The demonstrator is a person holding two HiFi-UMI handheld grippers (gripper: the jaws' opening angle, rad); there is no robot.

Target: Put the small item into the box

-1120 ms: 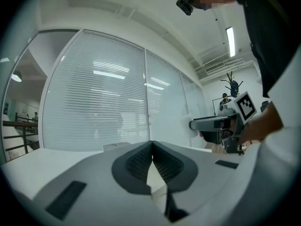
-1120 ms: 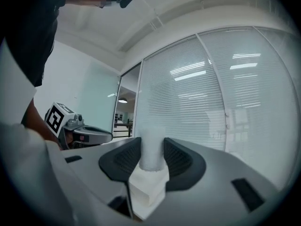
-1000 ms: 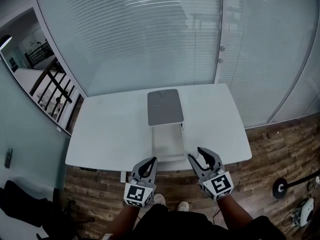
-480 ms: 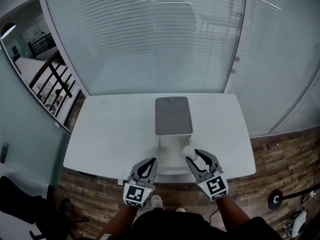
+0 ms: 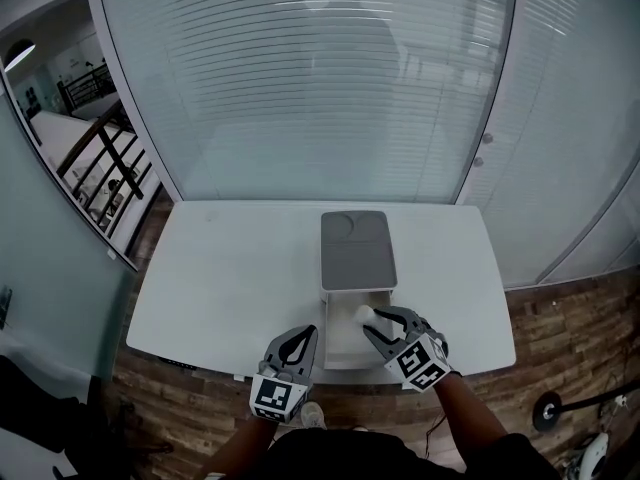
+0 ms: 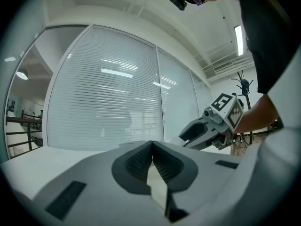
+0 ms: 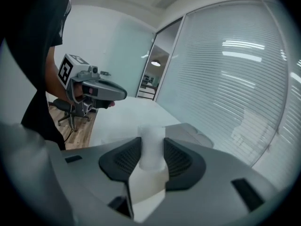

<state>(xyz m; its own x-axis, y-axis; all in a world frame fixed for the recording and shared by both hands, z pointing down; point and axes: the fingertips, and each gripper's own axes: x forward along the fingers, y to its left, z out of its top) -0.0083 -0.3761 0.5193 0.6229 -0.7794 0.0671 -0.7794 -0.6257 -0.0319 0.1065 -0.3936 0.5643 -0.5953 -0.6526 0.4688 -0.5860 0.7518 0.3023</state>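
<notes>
Right gripper (image 5: 372, 323) has swung inward from the table (image 5: 230, 268) edge and now hangs over the open box (image 5: 338, 340), jaws clamped on the small item (image 5: 364, 314).

Item: pale, whitish cylinder, upright between the ribbed pads, poking above them, over the box's right side. Right gripper tilts downward, angled toward the left gripper (image 5: 300, 338). Left gripper held level just left of the box at the near edge, jaws closed together, nothing between. Grey lid (image 5: 357, 250) lies beyond the opening; slatted blinds (image 5: 300, 88) behind.
</notes>
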